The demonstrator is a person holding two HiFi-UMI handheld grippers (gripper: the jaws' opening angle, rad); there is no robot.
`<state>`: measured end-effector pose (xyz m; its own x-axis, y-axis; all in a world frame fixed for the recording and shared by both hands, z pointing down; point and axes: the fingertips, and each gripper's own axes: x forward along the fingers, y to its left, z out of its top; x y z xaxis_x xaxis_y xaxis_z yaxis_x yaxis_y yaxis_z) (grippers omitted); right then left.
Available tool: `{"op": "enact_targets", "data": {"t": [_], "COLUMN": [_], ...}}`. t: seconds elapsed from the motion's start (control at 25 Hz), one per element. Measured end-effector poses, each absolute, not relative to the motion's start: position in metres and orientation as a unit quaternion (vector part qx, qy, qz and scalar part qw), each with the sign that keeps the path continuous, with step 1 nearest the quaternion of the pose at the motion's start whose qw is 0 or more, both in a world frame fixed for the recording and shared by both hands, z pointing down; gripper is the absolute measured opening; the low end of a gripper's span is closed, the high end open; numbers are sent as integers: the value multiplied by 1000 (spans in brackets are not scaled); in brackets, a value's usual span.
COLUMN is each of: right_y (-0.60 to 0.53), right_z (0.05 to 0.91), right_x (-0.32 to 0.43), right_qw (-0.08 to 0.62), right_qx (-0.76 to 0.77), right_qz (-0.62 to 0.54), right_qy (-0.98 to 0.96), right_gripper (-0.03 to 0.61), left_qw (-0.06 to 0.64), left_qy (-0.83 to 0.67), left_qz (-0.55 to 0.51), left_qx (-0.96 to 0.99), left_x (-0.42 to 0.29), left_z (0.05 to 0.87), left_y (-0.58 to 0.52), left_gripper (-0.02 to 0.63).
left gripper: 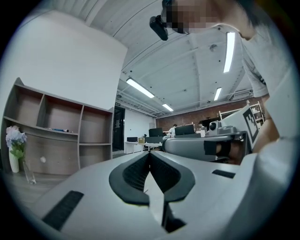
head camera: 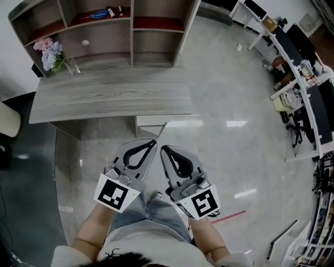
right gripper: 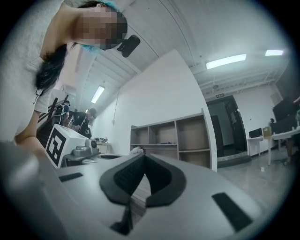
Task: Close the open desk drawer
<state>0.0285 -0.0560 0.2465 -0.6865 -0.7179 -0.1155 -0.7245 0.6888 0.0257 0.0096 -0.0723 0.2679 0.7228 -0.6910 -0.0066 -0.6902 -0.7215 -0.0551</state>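
In the head view a grey wood desk [head camera: 109, 99] stands ahead of me, and the white front of its open drawer [head camera: 151, 125] sticks out below the front edge. My left gripper [head camera: 154, 141] and right gripper [head camera: 162, 148] are held side by side near my body, tips pointing at the drawer but short of it. Both are shut with nothing between the jaws. The left gripper view shows the left gripper [left gripper: 150, 153] with its dark pads pressed together. The right gripper view shows the right gripper [right gripper: 143, 155] the same way. The drawer is not seen in either gripper view.
A shelf unit [head camera: 130, 31] rises at the desk's back, with a blue item [head camera: 97, 14] on a shelf and a vase of flowers [head camera: 51, 54] at the left. A white chair [head camera: 7, 122] stands at the left edge. Office desks [head camera: 308, 88] line the right. A red tape line [head camera: 227, 216] marks the floor.
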Motion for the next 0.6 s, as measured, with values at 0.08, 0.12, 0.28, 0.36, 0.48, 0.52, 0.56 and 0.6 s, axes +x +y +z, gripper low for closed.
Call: {"op": "enact_targets", "data": {"t": [0.08, 0.12, 0.28, 0.36, 0.48, 0.52, 0.56, 0.6], "right_y": [-54, -53, -47, -43, -38, -37, -35, -34], "right_z": [243, 241, 237, 235, 233, 233, 233, 233], "right_x": [28, 28, 28, 29, 32, 34, 35, 36], "right_qw": [50, 51, 55, 59, 62, 62, 62, 62], "right_qx": [-387, -384, -376, -372, -370, -369, -369, -368], "right_qz": [36, 38, 44, 46, 46, 47, 47, 47], "right_qy": [920, 921, 924, 925, 926, 926, 926, 926], "right_gripper": [8, 8, 8, 8, 8, 8, 8, 8], "left_qw": [22, 22, 30, 30, 38, 40, 41, 41], "left_qy": [375, 375, 376, 379, 380, 381, 382, 383], "left_qz": [-7, -7, -7, -3, -3, -3, -4, -4], "left_qx": [-927, -927, -926, -925, -924, -924, -923, -923], "left_x": [12, 12, 16, 18, 21, 22, 22, 23], "left_z": [264, 262, 258, 256, 251, 250, 250, 250], "left_y": [-69, -68, -60, -56, -51, -49, -48, -46], "left_gripper": [11, 11, 11, 11, 11, 11, 11, 11]}}
